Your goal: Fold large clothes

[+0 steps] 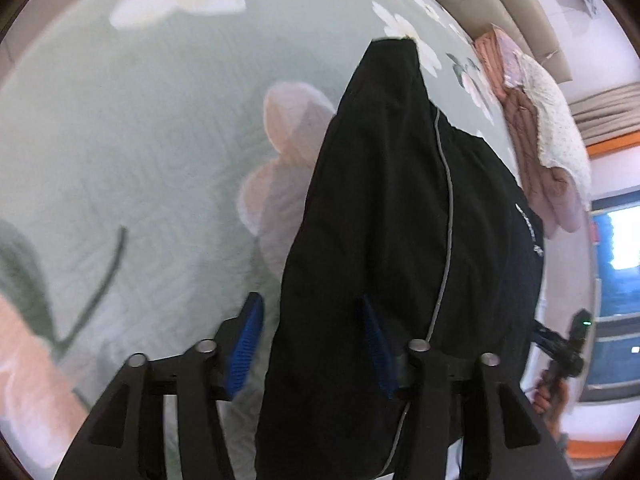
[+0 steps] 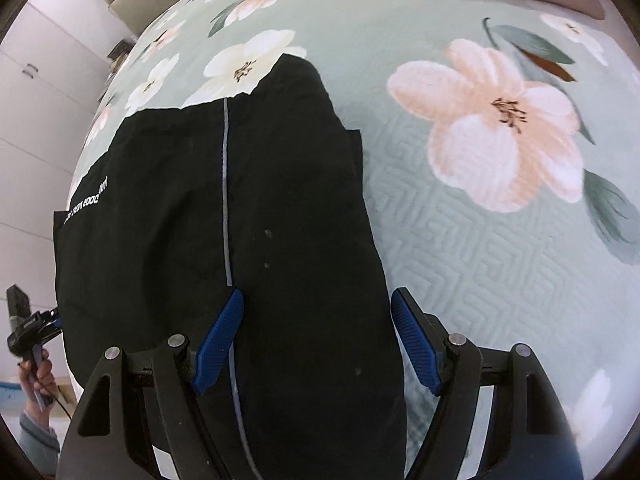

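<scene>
- The left gripper point(image 1: 312, 344) has its blue pads set wide apart; its left pad point(image 1: 246, 344) stands clear over the bedspread point(image 1: 120, 160), while the right pad point(image 1: 378, 348) shows against the black cloth. I cannot tell whether that pad touches the cloth, and nothing is pinched between the two.
- The black garment point(image 1: 380, 240), seemingly trousers with a thin grey stripe point(image 1: 448, 216) and white lettering, lies on the floral quilted bedspread, stretching away from both grippers toward the middle of the bed. It looks partly gathered lengthwise already, one narrow end far off and the wide end near the person.
- Judging by its soft drape and shallow wrinkles, the cloth is light, limp and somewhat smooth. It would sag and slide instead of holding a crease, so a pinch on a doubled edge or hem should hold better than one on a single layer.
- The right gripper point(image 2: 316, 344) is likewise spread wide, its pads straddling the garment's near right portion: the left pad point(image 2: 218, 344) over the cloth beside the stripe, the right pad point(image 2: 414, 344) just off the cloth's edge above the quilt. It holds nothing.
- Good holds, in my judgement, are the two near corners, one per gripper, lifted together so the fold lands evenly.
- Folded bedding point(image 1: 540, 152) sits at the bed's far side, well apart.
</scene>
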A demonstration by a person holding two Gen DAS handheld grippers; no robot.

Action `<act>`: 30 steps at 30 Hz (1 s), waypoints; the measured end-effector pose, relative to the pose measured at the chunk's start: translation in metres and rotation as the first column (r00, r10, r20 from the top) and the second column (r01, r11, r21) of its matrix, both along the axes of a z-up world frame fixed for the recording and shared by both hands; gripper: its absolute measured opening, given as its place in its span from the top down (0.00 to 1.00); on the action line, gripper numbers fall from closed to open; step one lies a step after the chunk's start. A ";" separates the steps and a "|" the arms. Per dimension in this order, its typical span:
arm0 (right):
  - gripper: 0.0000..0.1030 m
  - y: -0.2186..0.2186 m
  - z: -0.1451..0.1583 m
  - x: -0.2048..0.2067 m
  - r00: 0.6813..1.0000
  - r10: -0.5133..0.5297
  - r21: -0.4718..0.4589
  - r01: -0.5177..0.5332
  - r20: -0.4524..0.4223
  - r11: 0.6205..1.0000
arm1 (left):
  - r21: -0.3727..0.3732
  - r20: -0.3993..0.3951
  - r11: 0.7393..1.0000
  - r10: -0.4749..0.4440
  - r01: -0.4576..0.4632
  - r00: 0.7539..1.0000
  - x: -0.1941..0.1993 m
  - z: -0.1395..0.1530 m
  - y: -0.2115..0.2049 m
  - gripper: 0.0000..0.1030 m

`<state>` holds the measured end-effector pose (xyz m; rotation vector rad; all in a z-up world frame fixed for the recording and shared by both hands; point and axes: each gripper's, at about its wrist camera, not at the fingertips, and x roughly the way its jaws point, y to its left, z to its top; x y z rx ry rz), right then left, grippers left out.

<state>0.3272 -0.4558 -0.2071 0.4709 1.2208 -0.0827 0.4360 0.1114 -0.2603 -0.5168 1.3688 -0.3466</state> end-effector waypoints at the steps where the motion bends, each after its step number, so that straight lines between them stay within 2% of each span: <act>1: 0.24 -0.003 -0.003 0.002 1.000 0.007 0.024 -0.007 0.004 1.000 | -0.025 -0.015 1.000 0.002 -0.002 1.000 0.002 -0.006 0.002 0.36; 5: 0.16 -0.020 -0.024 0.003 1.000 -0.022 0.164 0.021 0.007 0.986 | -0.126 -0.030 0.992 0.021 -0.024 0.999 0.009 -0.023 0.005 0.23; 9: 0.14 -0.032 -0.046 0.001 0.998 -0.068 0.318 0.063 0.005 0.946 | -0.137 0.002 0.991 -0.011 0.011 1.000 0.011 -0.024 -0.002 0.20; 11: 0.14 -0.030 -0.046 -0.002 0.998 -0.063 0.330 0.055 0.012 0.942 | -0.169 0.011 0.985 -0.033 0.035 0.999 0.011 -0.022 -0.006 0.20; 12: 0.14 -0.028 -0.047 -0.002 0.999 -0.047 0.320 0.042 0.009 0.946 | -0.212 0.007 0.976 -0.056 0.056 0.998 0.010 -0.021 -0.010 0.30; 13: 0.16 -0.026 -0.046 -0.002 0.999 -0.034 0.311 0.030 0.006 0.950 | -0.255 -0.002 0.964 -0.079 0.075 0.997 0.009 -0.021 -0.014 0.46; 14: 0.22 -0.025 -0.045 -0.002 1.000 -0.022 0.314 0.019 0.009 0.949 | -0.284 -0.005 0.954 -0.098 0.093 0.995 0.007 -0.020 -0.019 0.48; 15: 0.29 -0.023 -0.043 -0.003 1.000 -0.002 0.330 -0.004 0.019 0.944 | -0.269 0.012 0.957 -0.112 0.111 0.994 0.006 -0.016 -0.024 0.48; 17: 0.29 -0.020 -0.042 -0.003 0.999 0.025 0.323 -0.032 0.025 0.946 | -0.252 0.018 0.958 -0.139 0.139 0.990 0.007 -0.016 -0.028 0.48; 18: 0.29 -0.019 -0.044 -0.002 0.999 0.036 0.329 -0.042 0.024 0.943 | -0.270 0.005 0.954 -0.138 0.134 0.990 0.009 -0.020 -0.029 0.47; 19: 0.29 -0.019 -0.050 0.001 0.999 0.041 0.350 -0.047 0.025 0.936 | -0.296 -0.012 0.947 -0.134 0.124 0.991 0.013 -0.026 -0.029 0.41; 21: 0.20 -0.023 -0.065 0.007 0.999 0.028 0.428 -0.037 0.027 0.903 | -0.340 -0.048 0.935 -0.128 0.104 0.991 0.017 -0.041 -0.029 0.34; 23: 0.17 -0.025 -0.074 0.013 0.997 0.000 0.489 -0.035 0.071 0.872 | -0.401 -0.050 0.912 -0.114 0.085 0.992 0.021 -0.050 -0.030 0.32; 25: 0.17 -0.017 -0.072 0.018 0.994 0.018 0.477 -0.066 0.105 0.876 | -0.417 -0.041 0.906 -0.105 0.079 0.994 0.024 -0.051 -0.034 0.32; 26: 0.19 -0.011 -0.070 0.020 0.992 0.039 0.457 -0.090 0.119 0.885 | -0.400 -0.021 0.912 -0.107 0.090 0.994 0.025 -0.050 -0.038 0.32; 28: 0.26 0.000 -0.064 0.017 0.988 0.064 0.413 -0.118 0.142 0.903 | -0.377 0.019 0.921 -0.103 0.102 0.995 0.021 -0.046 -0.040 0.48; 30: 0.38 0.000 -0.061 0.008 0.986 0.046 0.415 -0.110 0.160 0.903 | -0.378 0.068 0.920 -0.087 0.106 0.994 0.013 -0.040 -0.036 0.61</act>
